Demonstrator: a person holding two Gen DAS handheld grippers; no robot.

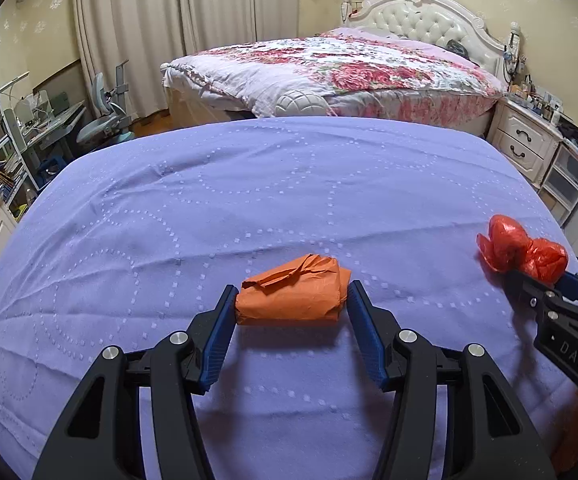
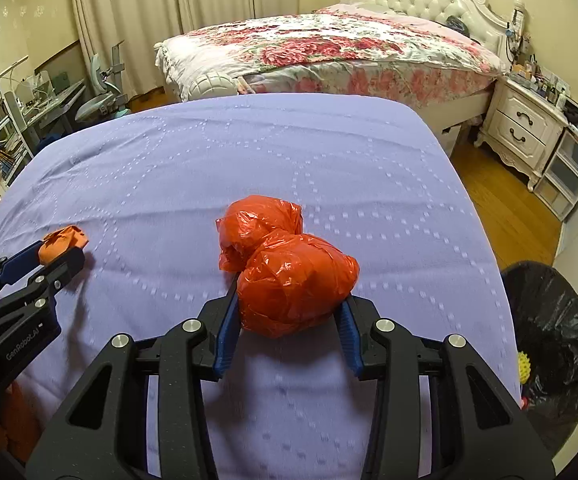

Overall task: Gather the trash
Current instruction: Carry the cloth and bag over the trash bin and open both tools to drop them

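Observation:
A crumpled orange paper wad (image 1: 289,296) sits between the blue pads of my left gripper (image 1: 293,292), which is shut on it just above the purple cloth (image 1: 249,184); its shadow falls on the cloth beneath. A knotted red plastic bag (image 2: 285,268) bulges between the pads of my right gripper (image 2: 289,300), which is shut on its near lobe. From the left wrist view the red bag (image 1: 509,244) and right gripper (image 1: 537,276) show at the far right. The right wrist view has the left gripper (image 2: 55,252) with the orange wad (image 2: 65,238) at its left edge.
A bin lined with a black bag (image 2: 553,320) stands on the wooden floor right of the purple surface, a yellow spiky ball (image 2: 524,364) inside. Beyond are a floral bed (image 2: 329,52), a white nightstand (image 2: 525,124), and a desk with shelves (image 1: 45,120) at left.

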